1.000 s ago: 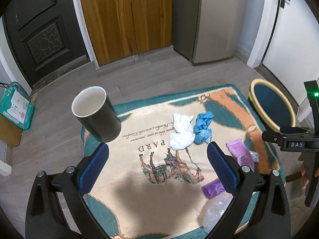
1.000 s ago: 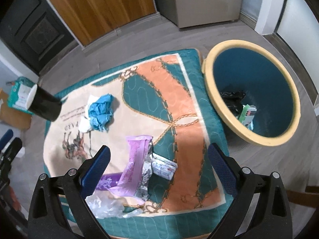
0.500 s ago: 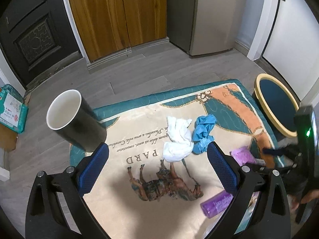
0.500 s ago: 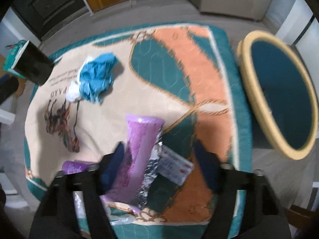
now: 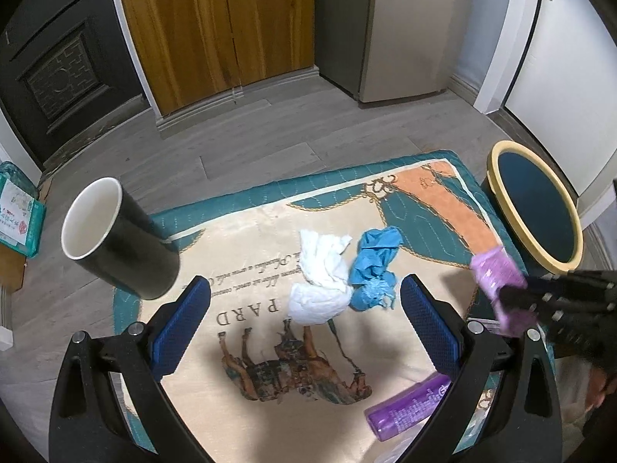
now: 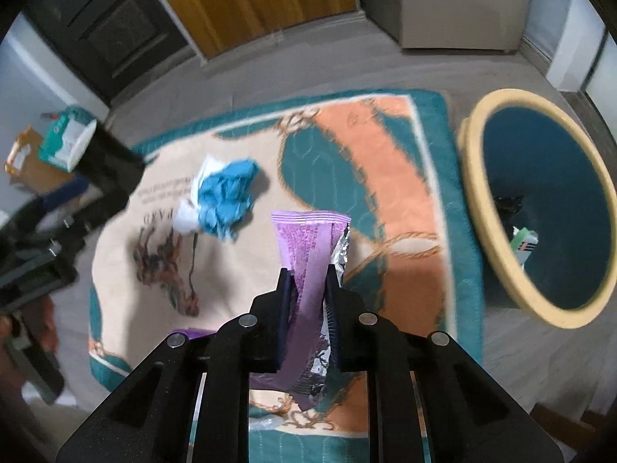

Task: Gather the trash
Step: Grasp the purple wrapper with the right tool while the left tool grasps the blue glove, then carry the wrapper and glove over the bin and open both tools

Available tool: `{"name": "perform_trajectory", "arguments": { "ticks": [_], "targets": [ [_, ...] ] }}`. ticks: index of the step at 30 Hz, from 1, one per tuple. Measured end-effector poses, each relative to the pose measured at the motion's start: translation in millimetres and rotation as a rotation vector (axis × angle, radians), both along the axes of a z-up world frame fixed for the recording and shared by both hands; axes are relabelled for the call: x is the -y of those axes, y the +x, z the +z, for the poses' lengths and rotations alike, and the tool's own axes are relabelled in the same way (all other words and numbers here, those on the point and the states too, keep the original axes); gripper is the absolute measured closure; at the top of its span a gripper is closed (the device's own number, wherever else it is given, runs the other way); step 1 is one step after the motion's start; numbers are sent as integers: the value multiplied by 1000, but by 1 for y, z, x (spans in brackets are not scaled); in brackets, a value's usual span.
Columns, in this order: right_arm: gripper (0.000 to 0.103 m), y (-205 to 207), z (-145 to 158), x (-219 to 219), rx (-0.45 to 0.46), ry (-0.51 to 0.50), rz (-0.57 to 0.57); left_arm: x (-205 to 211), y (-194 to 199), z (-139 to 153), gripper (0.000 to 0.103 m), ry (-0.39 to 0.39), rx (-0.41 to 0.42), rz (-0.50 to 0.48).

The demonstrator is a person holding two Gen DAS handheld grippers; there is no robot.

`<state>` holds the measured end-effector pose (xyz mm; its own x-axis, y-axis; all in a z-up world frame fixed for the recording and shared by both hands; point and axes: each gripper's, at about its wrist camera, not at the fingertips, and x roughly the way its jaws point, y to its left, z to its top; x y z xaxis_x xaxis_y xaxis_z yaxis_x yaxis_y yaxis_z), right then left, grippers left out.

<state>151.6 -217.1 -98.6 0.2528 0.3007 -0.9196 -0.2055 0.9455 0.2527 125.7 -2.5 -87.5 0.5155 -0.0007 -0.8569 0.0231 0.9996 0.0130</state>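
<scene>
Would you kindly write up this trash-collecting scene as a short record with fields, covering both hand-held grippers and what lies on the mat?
Right hand-held gripper: jaws closing on the purple wrapper, which sits between the pads
Left hand-held gripper: open, empty, above the mat
Loose on mat: white tissue touching blue crumpled paper; purple bottle
Black cup: upright at the mat's edge, looks empty
Bin: beside the mat, some trash already inside

Printed cloth [image 5: 246, 416] bears white tissue [image 5: 322, 285], blue wad [image 5: 374, 270], purple bottle [image 5: 408, 405].
</scene>
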Motion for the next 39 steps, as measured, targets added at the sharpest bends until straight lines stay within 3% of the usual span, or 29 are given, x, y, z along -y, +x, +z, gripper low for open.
{"name": "perform_trajectory", "arguments": {
  "ticks": [12, 16, 21, 22, 25, 39],
  "targets": [
    [85, 29, 23, 42, 56, 67, -83, 49, 24, -33, 8, 30, -63, -99],
    [85, 34, 24, 53, 58, 75, -101, 68, 34, -51, 25, 56, -105, -144],
    [85, 35, 25, 66, 58, 78, -115, 68, 43, -68, 61, 49, -168, -96],
    [85, 36, 25, 68, 58, 79, -117, 67, 44, -71, 76, 43, -186, -91],
    [85, 37, 27, 75, 62, 85, -136, 66, 43, -68, 90, 32, -185, -97],
    [85, 39, 59, 105, 141, 140, -211, 87, 38, 17, 91, -104, 23, -118]
  ]
}}
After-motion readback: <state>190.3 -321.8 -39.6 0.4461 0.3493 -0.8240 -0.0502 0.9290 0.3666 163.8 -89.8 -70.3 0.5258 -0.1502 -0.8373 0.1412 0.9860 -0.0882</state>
